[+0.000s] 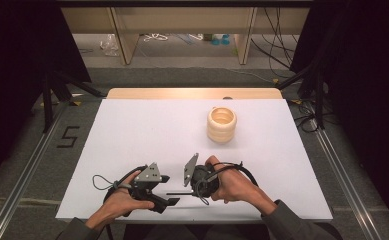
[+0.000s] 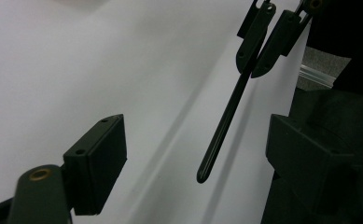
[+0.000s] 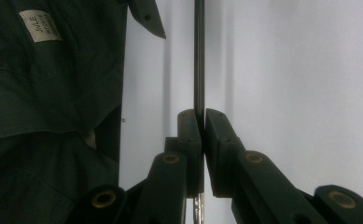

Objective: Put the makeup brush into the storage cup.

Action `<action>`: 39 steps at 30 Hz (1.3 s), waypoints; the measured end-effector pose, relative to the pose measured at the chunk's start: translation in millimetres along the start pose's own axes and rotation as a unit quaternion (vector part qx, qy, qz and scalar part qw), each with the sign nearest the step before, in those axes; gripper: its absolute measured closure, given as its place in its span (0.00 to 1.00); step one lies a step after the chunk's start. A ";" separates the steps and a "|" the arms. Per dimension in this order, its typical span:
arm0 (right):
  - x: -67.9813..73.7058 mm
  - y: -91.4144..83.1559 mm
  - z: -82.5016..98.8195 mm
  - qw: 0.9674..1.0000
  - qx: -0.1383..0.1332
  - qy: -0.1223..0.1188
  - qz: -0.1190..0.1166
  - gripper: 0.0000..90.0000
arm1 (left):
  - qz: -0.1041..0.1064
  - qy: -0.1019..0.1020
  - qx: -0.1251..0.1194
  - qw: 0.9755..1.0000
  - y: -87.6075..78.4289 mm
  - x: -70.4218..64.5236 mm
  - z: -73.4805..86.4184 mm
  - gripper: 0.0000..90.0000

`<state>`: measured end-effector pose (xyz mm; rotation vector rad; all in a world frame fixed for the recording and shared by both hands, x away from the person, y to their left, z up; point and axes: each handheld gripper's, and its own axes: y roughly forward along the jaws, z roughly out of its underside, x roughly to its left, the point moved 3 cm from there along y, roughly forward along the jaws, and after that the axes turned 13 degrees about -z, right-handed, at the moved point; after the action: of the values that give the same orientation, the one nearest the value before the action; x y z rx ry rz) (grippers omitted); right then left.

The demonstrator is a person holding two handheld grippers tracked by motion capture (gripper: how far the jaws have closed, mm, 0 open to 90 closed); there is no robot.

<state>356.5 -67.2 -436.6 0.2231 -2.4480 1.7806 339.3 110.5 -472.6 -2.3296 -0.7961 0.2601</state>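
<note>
Black and thin, a straight metal-looking rod (image 3: 198, 51) was pinched tight between the right gripper (image 1: 196, 186)'s jaws, its long axis running straight out past their tips. The free end (image 2: 204, 173) pointed toward the left gripper (image 1: 168, 201), whose jaws stood wide with nothing in them, so I'd guess a handover. Well beyond both sat a cream ribbed cup (image 1: 221, 124) on the white table (image 1: 147, 125).

Two readable marks: a floor numeral and a clothing label

A black numeral "5" (image 1: 68, 136) is marked on the grey floor, at nine o'clock from the white desk (image 1: 147, 130). In the right gripper view, a small pale label (image 3: 40, 25) on the dark green garment (image 3: 44, 93) reads roughly "JNLE"; its smaller line is illegible.
</note>
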 end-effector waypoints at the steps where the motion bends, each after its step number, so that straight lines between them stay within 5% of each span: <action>1: 0.4 0.1 -0.2 1.000 0.001 -0.003 0.001 0.95 | 0.011 -0.008 -0.002 1.000 1.1 -1.7 0.3 0.23; 15: 5.3 4.9 -1.8 1.000 0.015 -0.008 -0.008 0.95 | 0.030 0.003 0.019 0.999 5.1 -7.1 1.2 0.32; 19: 6.0 6.7 -3.0 1.000 0.017 -0.016 -0.011 0.95 | 0.037 0.014 0.026 0.999 6.6 -9.1 1.0 0.35; 21: 3.7 7.2 -4.3 0.999 0.011 -0.039 -0.010 0.95 | 0.043 0.011 0.024 0.999 7.8 -11.6 0.8 0.37; 30: 5.6 8.4 -5.7 0.999 0.011 -0.041 -0.011 0.95 | 0.057 0.029 0.032 0.997 10.2 -15.8 -0.9 0.48; 39: 7.5 9.2 -7.3 0.999 0.012 -0.044 -0.011 0.95 | 0.071 0.022 0.037 0.997 11.4 -18.9 -0.9 0.56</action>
<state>347.5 -57.9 -441.7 0.3359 -2.4748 1.8299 330.0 91.8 -479.7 -2.3171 -0.5900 0.2949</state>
